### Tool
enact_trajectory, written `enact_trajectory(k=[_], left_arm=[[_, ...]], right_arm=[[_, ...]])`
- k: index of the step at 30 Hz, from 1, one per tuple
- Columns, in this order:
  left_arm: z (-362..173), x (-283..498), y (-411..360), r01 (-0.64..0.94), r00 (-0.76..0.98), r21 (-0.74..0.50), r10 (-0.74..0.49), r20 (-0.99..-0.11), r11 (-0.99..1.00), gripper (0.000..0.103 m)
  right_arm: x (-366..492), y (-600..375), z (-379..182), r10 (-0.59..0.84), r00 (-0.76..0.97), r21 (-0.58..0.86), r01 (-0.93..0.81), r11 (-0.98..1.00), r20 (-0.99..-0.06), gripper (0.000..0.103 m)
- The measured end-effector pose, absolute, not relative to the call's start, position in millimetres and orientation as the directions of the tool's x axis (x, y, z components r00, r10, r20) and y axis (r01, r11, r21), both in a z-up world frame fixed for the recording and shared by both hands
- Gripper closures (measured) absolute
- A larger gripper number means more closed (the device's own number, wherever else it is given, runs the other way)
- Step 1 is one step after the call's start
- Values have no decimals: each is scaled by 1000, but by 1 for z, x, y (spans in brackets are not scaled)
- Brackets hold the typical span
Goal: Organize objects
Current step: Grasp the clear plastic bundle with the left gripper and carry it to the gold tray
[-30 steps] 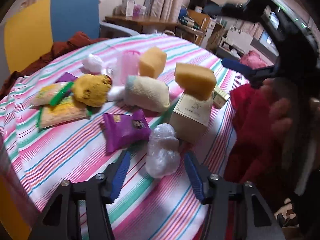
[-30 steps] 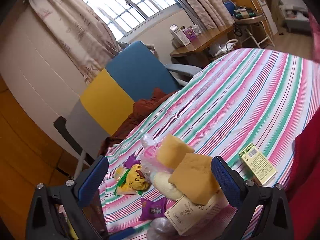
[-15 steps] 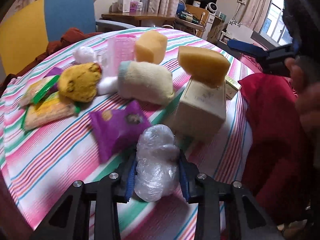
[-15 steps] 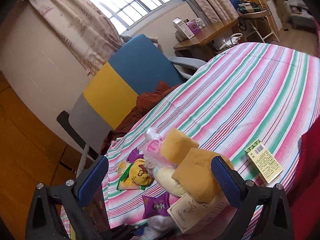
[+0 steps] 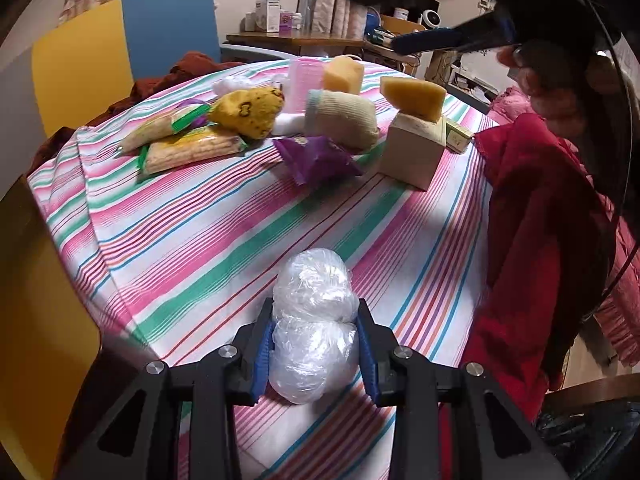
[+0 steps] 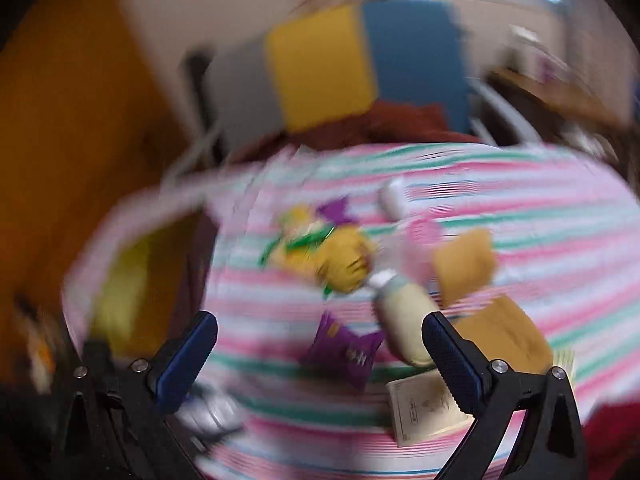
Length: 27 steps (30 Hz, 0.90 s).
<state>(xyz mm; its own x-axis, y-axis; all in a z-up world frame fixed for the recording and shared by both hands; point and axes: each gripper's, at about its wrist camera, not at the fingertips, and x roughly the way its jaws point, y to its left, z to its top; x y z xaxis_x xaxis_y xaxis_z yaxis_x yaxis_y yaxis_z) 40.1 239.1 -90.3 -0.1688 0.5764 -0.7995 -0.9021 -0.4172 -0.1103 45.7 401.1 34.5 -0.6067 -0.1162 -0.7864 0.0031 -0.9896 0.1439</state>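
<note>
On the striped table (image 5: pixel 192 240), the far cluster of sponges, packets and a box (image 5: pixel 412 152) remains unsorted, while the left gripper (image 5: pixel 316 344) clamps a plastic-wrapped bundle (image 5: pixel 314 320) nearside and the right gripper (image 6: pixel 320 354) gapes wide, empty.

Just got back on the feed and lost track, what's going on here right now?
A person is sorting a pile of items on a striped table with two handheld grippers. The left gripper has its jaws shut on a clear plastic bundle, held near the table's front edge, apart from the pile. The right gripper is open and empty above the table; its view is motion-blurred. The sponges, box, purple packet and corn packs sit in the pile.
</note>
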Motion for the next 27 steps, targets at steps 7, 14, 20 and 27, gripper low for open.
enact_trajectory(k=[7, 14, 20, 27], left_arm=[[-90, 38, 238, -891, -161, -145, 598, -785, -431, 67], [-92, 36, 237, -880, -152, -177, 613, -775, -441, 65], [-93, 33, 235, -873, -145, -196, 623, -769, -446, 65], [-82, 39, 232, -882, -165, -175, 635, -755, -437, 67]], right_arm=[[7, 366, -10, -6, -377, -99, 258, -961, -926, 23], [-22, 351, -62, 128, -258, -231, 424, -876, -958, 24], [-19, 359, -67, 100, -248, -197, 404, -893, -964, 61], [-10, 370, -44, 7, -315, -106, 298, -949, -949, 63]])
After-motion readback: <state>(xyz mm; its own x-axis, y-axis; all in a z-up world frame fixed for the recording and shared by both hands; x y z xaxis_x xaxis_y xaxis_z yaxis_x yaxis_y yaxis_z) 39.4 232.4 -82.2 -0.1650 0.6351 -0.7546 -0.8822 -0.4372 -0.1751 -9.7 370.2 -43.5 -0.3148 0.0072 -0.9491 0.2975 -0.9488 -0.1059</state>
